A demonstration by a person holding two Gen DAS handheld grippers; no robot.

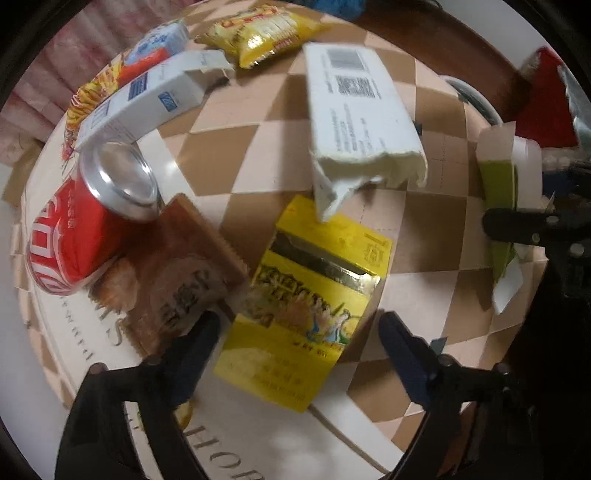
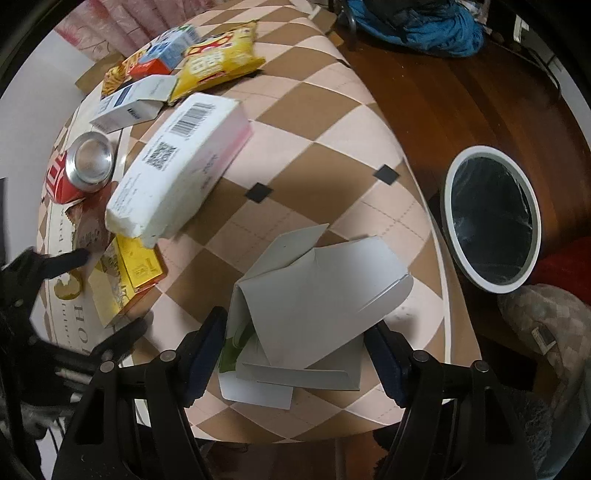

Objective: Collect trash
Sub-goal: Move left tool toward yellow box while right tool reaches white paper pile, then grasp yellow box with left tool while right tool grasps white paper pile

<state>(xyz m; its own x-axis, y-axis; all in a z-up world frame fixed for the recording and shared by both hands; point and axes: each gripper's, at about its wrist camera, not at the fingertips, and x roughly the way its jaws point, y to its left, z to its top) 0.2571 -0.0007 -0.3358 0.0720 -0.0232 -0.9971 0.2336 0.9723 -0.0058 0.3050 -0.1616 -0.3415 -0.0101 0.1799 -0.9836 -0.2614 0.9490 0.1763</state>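
Left gripper (image 1: 299, 339): jaws wide apart, straddling the yellow box (image 1: 306, 306) low over the table (image 1: 236, 147); no finger touches it that I can see, so it grips nothing. Judged a line-up for a pinch across the box's short sides.

Right gripper (image 2: 295, 343): jaws spread to either side of the grey carton (image 2: 321, 295); whether the pads press it I cannot tell, so a hold is uncertain.

Carton: flattened and unfolded, at the table edge nearest the bin (image 2: 493, 218), probably the shortest carry.

Bin: on the wood floor beside the table, mouth open, black liner showing, nothing visible inside.

Other trash: red can (image 1: 88, 210) on its side touching a brown wrapper (image 1: 177, 273); torn white box (image 1: 362, 110) just beyond the yellow box; yellow snack bag (image 1: 262, 33) and small blue-white box (image 1: 147, 99) at the far end.

Only left view: the yellow box's gold flap, and the carton's green face (image 1: 498, 192) in the other gripper.

Only right view: the bin's whole rim, and the left gripper (image 2: 107, 291) straddling the yellow box (image 2: 125, 277).
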